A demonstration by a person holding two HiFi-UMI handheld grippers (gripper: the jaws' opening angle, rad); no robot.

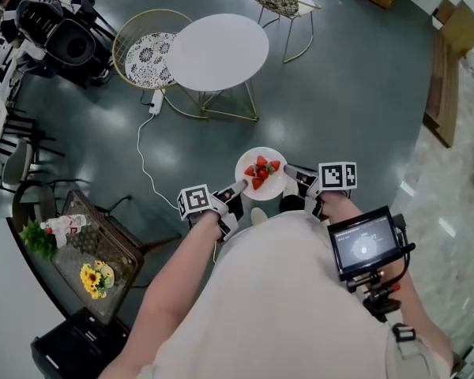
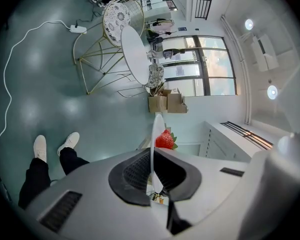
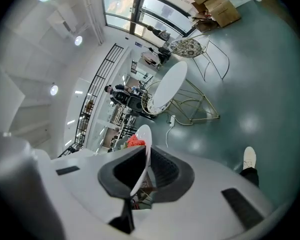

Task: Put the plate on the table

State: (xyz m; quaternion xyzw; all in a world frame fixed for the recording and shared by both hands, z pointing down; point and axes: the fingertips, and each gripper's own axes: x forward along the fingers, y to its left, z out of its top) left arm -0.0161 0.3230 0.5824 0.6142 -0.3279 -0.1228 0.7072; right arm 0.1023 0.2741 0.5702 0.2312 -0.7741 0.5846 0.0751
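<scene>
Plate point(image 1: 272, 189) held over floor point(image 1: 363, 93) just before person, face up, roughly level; round, so no long axis. Strawberries point(image 1: 261, 170) piled at centre. Left hand-held gripper point(image 1: 238, 188) clamped on plate's left rim, right hand-held gripper point(image 1: 291, 172) clamped on opposite rim; each gripper view shows rim edge-on between jaws. Round white worktop point(image 1: 217, 50) well apart, ahead of plate.

The left tool point(image 1: 237, 188) and right tool point(image 1: 291, 170) have pale grey shells, black ribbed pads point(image 2: 138, 171) and a cube point(image 1: 194, 200) of black-and-white square markers each. Behind the right tool sits a small black-framed screen point(image 1: 363, 243). The person wears a white top point(image 1: 284, 314), black trousers point(image 2: 37, 176) and white shoes point(image 2: 39, 146).
</scene>
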